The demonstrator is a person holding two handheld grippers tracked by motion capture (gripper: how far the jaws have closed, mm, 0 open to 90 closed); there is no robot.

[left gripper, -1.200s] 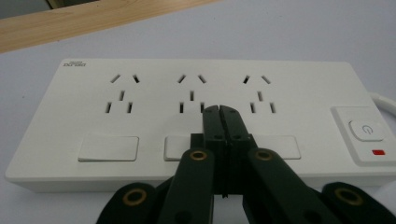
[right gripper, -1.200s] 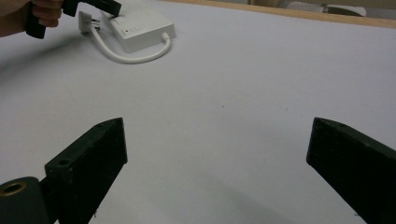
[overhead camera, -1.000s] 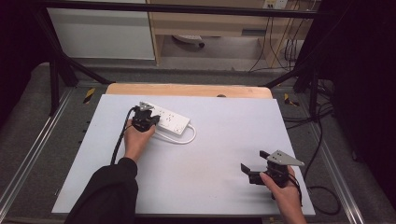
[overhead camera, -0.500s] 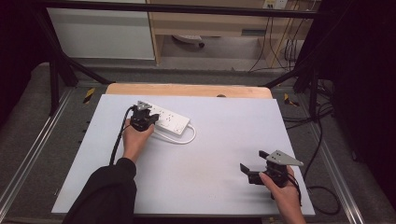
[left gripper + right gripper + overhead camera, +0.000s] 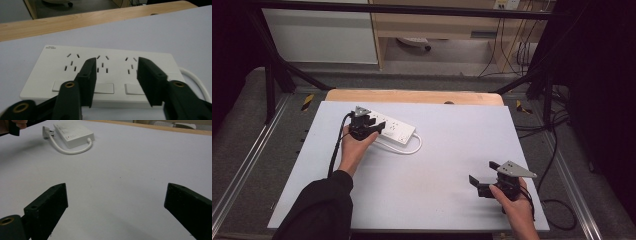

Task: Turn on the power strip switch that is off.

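Note:
A white power strip (image 5: 398,131) with three sockets and three switches lies flat at the back left of the white table top. Its short white cable (image 5: 410,148) loops at the front. My left gripper (image 5: 371,125) is at the strip's left end. In the left gripper view the gripper (image 5: 115,81) is open, and its jaws hover just over the near edge of the power strip (image 5: 117,66), holding nothing. My right gripper (image 5: 482,184) rests near the front right, wide open and empty (image 5: 117,202). In the right gripper view, the power strip (image 5: 73,133), its cable (image 5: 66,150) and plug (image 5: 46,131) lie far off.
A wooden table edge (image 5: 412,96) runs behind the white table top (image 5: 432,165). Metal frame rails (image 5: 247,165) flank the table. Cables (image 5: 557,150) trail on the floor at the right. A hand (image 5: 18,123) shows at the top left of the right gripper view.

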